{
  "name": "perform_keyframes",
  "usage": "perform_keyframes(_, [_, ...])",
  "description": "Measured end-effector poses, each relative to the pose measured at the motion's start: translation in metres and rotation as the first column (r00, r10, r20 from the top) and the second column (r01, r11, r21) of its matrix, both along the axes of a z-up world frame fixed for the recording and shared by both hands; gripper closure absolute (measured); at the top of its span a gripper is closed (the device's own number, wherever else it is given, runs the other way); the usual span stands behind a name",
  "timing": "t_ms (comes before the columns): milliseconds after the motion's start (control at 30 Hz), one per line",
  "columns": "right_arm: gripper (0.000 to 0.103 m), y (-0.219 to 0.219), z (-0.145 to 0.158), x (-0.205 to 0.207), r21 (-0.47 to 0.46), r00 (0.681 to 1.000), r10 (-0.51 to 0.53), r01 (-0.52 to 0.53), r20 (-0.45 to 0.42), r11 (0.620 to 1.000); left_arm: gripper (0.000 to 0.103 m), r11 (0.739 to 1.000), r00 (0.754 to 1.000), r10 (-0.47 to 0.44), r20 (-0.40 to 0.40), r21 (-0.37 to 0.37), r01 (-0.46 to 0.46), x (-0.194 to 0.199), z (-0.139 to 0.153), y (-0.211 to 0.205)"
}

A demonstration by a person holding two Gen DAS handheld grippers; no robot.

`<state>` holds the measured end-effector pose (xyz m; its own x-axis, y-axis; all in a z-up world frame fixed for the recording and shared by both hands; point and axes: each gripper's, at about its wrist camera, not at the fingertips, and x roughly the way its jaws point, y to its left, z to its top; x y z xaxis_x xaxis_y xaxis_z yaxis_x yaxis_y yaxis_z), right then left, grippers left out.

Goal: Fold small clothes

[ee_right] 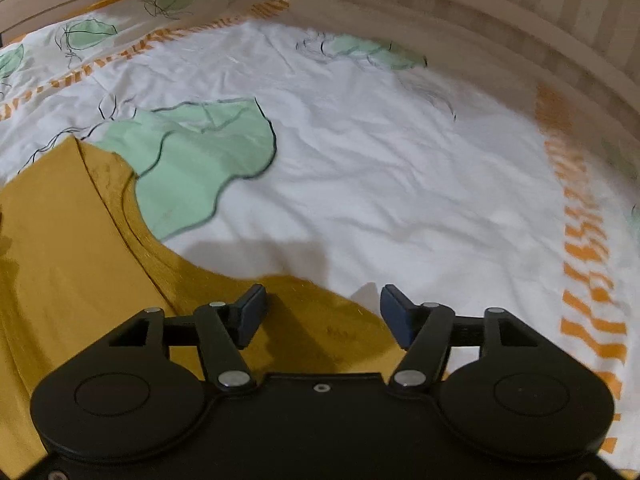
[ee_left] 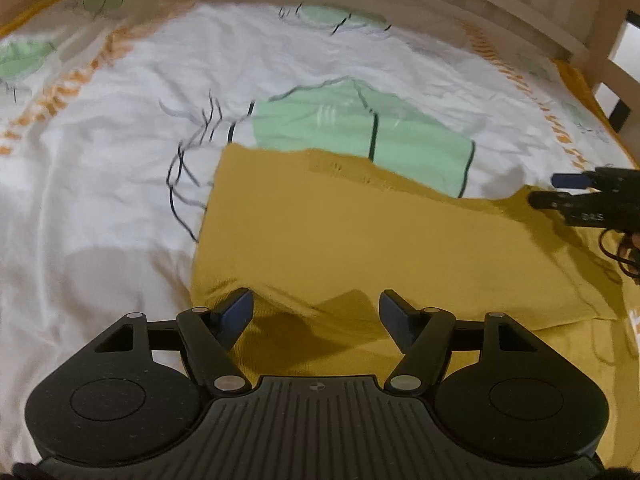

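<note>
A mustard-yellow garment (ee_left: pixel 360 232) lies partly folded on the bed. In the left wrist view my left gripper (ee_left: pixel 316 314) is open and empty, its fingers just above the garment's near folded edge. My right gripper shows at the right edge of that view (ee_left: pixel 560 190), over the garment's far right corner. In the right wrist view the same garment (ee_right: pixel 68 240) fills the left side, with a curved hem or neckline. My right gripper (ee_right: pixel 323 310) is open and empty above the garment's right edge.
The bed cover (ee_right: pixel 380 168) is white with green leaf shapes and orange stripes. A wooden bed frame (ee_left: pixel 500 4) runs along the back, and shows in the right wrist view (ee_right: pixel 500 40) too. A cable (ee_left: pixel 616 252) hangs under the right gripper.
</note>
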<state>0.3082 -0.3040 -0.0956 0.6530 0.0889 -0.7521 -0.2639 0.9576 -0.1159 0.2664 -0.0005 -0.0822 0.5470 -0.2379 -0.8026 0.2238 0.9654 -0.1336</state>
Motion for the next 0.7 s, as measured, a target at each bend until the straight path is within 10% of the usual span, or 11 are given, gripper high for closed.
perform_keyframes(300, [0.028, -0.006, -0.010, 0.016, 0.087, 0.989, 0.134, -0.127, -0.071, 0.988, 0.034, 0.999, 1.000, -0.019, -0.025, 0.030, 0.020, 0.003, -0.016, -0.003])
perform_keyframes(567, [0.083, 0.002, -0.006, 0.012, 0.113, 0.965, 0.245, -0.235, -0.093, 0.966, 0.034, 1.000, 1.000, -0.015, -0.018, 0.025, 0.016, 0.004, -0.015, -0.002])
perform_keyframes(700, [0.090, 0.008, -0.003, 0.005, 0.047, 0.977, 0.213, -0.212, -0.029, 0.976, 0.035, 0.999, 0.999, -0.007, 0.040, 0.033, 0.006, -0.001, -0.008, -0.004])
